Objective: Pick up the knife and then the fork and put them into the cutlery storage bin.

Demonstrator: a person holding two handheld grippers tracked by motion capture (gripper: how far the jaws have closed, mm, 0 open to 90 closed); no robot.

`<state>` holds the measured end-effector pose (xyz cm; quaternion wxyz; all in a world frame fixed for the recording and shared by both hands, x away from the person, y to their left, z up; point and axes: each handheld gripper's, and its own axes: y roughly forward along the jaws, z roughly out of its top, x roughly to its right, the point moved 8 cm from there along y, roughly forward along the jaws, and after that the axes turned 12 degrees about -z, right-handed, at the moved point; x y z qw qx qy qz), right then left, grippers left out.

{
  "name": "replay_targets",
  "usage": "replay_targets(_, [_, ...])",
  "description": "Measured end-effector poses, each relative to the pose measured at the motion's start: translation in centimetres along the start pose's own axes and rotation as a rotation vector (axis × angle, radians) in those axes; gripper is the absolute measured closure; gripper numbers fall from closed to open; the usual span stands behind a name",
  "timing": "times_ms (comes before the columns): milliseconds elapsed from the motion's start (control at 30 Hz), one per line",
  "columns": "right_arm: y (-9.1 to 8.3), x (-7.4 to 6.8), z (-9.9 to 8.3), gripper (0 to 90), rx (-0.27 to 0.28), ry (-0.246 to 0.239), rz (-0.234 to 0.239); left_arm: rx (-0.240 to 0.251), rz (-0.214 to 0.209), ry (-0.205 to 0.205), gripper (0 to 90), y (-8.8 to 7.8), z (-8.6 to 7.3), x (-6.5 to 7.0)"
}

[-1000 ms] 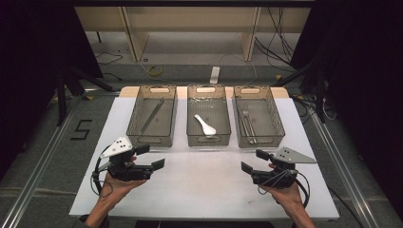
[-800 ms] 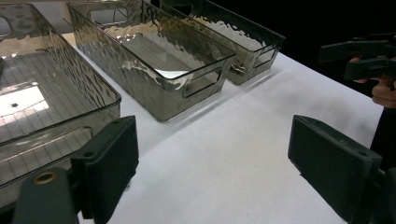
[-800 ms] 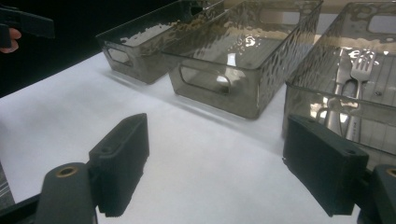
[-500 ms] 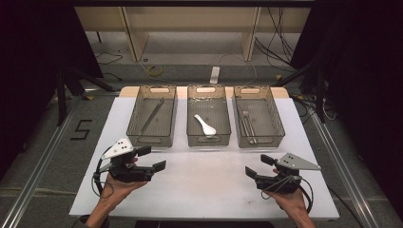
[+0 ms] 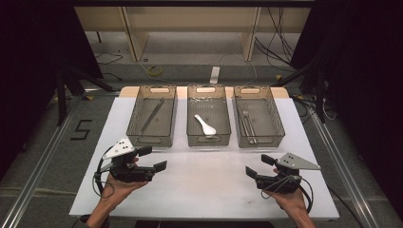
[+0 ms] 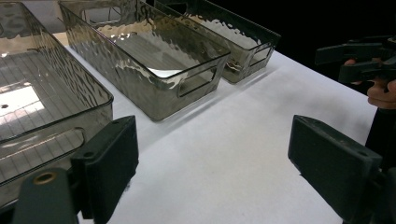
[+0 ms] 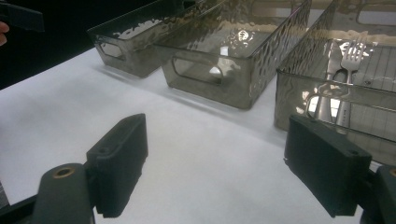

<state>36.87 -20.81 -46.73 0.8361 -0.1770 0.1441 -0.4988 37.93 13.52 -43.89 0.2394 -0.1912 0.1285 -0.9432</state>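
While both arms hover: nothing held yet.
Left gripper (image 5: 153, 158): jaws wide, empty, before the left bin (image 5: 151, 115).
Right gripper (image 5: 259, 166): jaws wide, empty, nearest the right bin (image 5: 258, 115).
Fork (image 7: 351, 57): lying inside that bin.
Risk: I may clip the bin wall reaching in and shove it.

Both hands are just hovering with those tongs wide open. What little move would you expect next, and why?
Probably the right tongs go forward toward the right-hand bin, where a fork lies. That bin is the nearest to them, both tongs are open and hold nothing, and the white table between them and the three bins is bare. The left tongs look no better placed.
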Motion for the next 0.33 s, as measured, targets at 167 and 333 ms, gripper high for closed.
replay_targets(167, [0.03, 0.02, 0.0, 22.2, 0.0, -0.001, -0.002, -0.001, 0.0, 0.0, 15.8, 0.02, -0.01, -0.02])
replay_targets(333, [0.05, 0.09, 0.0, 22.2, 0.0, -0.002, -0.004, -0.005, -0.001, 0.0, 15.8, 0.06, -0.05, 0.02])
